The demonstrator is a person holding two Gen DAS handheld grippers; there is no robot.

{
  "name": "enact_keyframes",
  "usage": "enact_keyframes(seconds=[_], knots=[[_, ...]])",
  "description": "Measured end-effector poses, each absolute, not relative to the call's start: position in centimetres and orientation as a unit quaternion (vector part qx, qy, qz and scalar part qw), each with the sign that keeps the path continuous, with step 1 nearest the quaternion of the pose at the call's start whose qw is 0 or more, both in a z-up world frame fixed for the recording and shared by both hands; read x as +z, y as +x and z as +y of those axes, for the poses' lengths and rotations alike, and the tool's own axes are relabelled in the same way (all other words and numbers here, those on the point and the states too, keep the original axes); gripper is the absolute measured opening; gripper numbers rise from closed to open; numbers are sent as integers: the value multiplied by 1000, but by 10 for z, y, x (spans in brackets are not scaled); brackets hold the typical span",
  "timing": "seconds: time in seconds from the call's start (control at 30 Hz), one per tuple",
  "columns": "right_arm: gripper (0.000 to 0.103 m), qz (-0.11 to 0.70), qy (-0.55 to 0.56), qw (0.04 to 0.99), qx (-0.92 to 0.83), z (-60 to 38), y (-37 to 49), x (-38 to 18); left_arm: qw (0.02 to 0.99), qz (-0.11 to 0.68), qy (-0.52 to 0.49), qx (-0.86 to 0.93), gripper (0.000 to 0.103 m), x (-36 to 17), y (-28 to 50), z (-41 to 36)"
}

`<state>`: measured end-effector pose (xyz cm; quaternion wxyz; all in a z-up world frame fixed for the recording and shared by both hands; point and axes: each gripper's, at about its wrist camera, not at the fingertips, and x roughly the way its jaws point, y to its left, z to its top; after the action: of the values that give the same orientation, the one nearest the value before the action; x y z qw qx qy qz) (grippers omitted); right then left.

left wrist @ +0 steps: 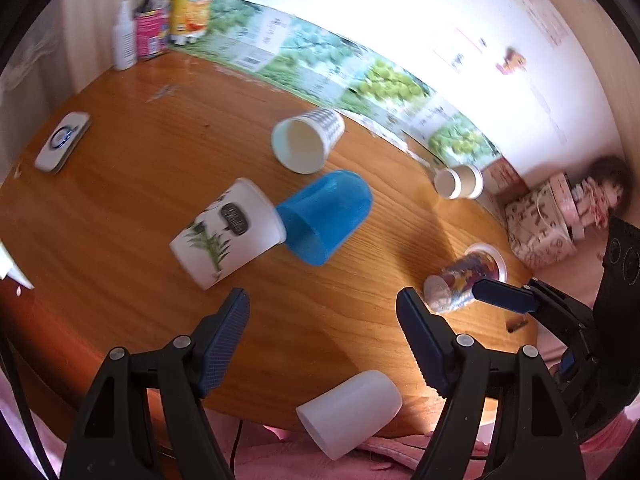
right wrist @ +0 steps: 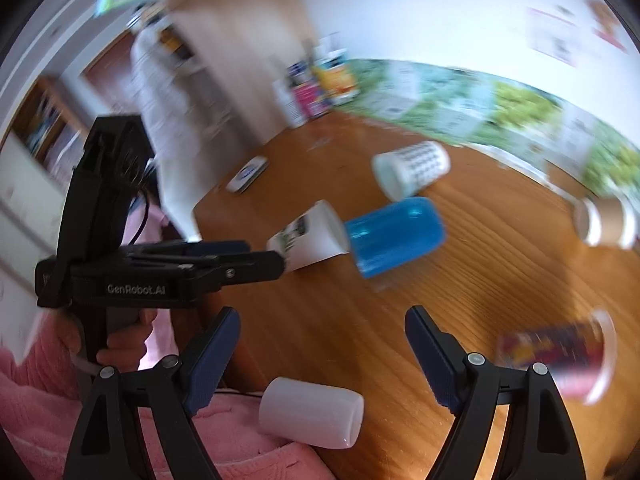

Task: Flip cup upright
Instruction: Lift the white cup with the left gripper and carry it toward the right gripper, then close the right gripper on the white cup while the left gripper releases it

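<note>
Several cups lie on their sides on the round wooden table [left wrist: 132, 128]. A blue plastic cup [left wrist: 326, 216] lies mid-table, mouth against a white leaf-print cup [left wrist: 226, 234]. A white cup with a dark pattern [left wrist: 308, 140] lies behind them. A plain white cup [left wrist: 350, 412] lies at the near edge, also in the right wrist view [right wrist: 312, 412]. A colourful printed cup [left wrist: 464, 276] lies at the right. My left gripper [left wrist: 324, 320] is open and empty above the table, short of the blue cup. My right gripper [right wrist: 322, 344] is open and empty; its finger shows beside the colourful cup in the left wrist view [left wrist: 502, 296].
A small brown-and-white paper cup [left wrist: 458, 182] lies near the far edge. A white flat device [left wrist: 62, 146] sits at the left. Bottles and cartons [left wrist: 160, 24] stand at the back. A printed sheet [left wrist: 320, 56] lines the wall. Pink fabric [right wrist: 60, 408] lies below the near edge.
</note>
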<state>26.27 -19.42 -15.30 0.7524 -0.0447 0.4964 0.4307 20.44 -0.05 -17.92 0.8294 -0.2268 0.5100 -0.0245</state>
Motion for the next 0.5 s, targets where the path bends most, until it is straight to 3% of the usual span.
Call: enact_keyframes(seconds=[0.5], knots=[[85, 500, -208, 607, 581, -130, 228, -173, 810, 460, -339, 135, 79, -198, 111, 27]])
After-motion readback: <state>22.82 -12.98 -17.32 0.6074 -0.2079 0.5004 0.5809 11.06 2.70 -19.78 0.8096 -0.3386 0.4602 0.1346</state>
